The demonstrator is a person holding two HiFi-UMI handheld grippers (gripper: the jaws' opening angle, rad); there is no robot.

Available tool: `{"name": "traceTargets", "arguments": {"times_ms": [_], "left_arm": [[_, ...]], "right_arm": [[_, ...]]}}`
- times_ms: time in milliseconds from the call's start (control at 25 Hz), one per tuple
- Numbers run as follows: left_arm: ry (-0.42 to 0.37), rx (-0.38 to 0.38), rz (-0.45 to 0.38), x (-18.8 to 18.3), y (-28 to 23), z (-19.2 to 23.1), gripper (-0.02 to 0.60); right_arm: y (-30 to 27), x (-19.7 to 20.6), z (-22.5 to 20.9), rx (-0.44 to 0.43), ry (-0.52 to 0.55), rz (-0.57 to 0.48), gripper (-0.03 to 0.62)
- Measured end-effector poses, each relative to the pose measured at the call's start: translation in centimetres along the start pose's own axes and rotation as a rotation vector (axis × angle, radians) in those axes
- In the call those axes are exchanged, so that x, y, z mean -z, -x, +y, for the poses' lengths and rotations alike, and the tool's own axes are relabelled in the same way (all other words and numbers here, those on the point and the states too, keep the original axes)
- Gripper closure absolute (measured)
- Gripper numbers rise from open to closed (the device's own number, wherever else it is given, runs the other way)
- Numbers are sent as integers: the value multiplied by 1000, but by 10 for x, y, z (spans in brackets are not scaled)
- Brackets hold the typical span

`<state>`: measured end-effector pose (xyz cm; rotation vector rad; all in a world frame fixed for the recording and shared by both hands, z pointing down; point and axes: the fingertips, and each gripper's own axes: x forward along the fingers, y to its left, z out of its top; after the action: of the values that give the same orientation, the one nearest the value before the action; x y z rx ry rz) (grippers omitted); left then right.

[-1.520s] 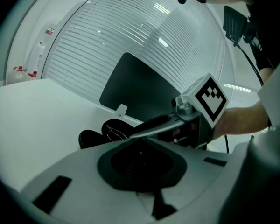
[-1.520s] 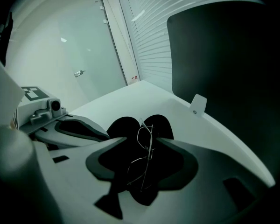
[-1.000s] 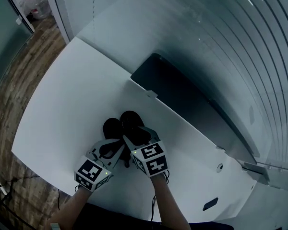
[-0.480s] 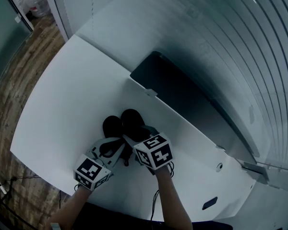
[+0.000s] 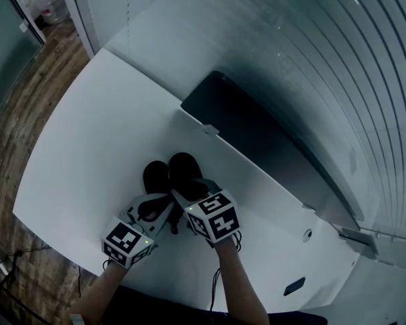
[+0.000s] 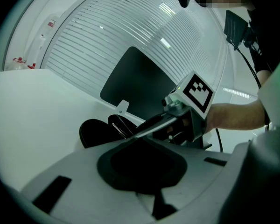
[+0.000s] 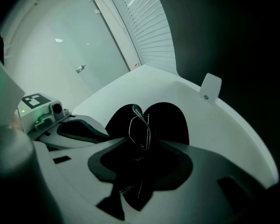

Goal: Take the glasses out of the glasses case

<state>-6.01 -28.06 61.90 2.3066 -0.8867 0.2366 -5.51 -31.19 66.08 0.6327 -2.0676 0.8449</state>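
Right gripper [image 7: 143, 146] nose-down, closing round glasses [image 7: 140, 125] (left gripper [image 6: 137, 146] flatter, on case [image 6: 95, 132])

A white desk [image 5: 101, 134] is seen, with a dark panel [image 5: 257, 137] set along its far edge and a white slatted wall [image 5: 338, 66] behind. A wooden floor [image 5: 13, 114] is shown beside it, where a clear water jug [image 5: 52, 5] is stood and cables [image 5: 17, 256] are trailed.

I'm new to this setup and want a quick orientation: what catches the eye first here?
The black glasses case lies open on the white table, just ahead of the person. Thin wire glasses stand in it between the jaws of the right tongs, which have just been closing round them. The left tongs seem to grip the case's edge.
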Motion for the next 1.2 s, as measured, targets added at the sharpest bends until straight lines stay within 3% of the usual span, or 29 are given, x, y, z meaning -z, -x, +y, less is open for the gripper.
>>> {"name": "traceTargets", "arguments": {"times_ms": [440,1200], "left_arm": [[17,6,11,5,1,1,558],[-24,-12,-29,-13,12,-6,559]], "right_arm": [[1,-1,6,39,73,-1,496],[16,0,16,23,19,-66,499]]}}
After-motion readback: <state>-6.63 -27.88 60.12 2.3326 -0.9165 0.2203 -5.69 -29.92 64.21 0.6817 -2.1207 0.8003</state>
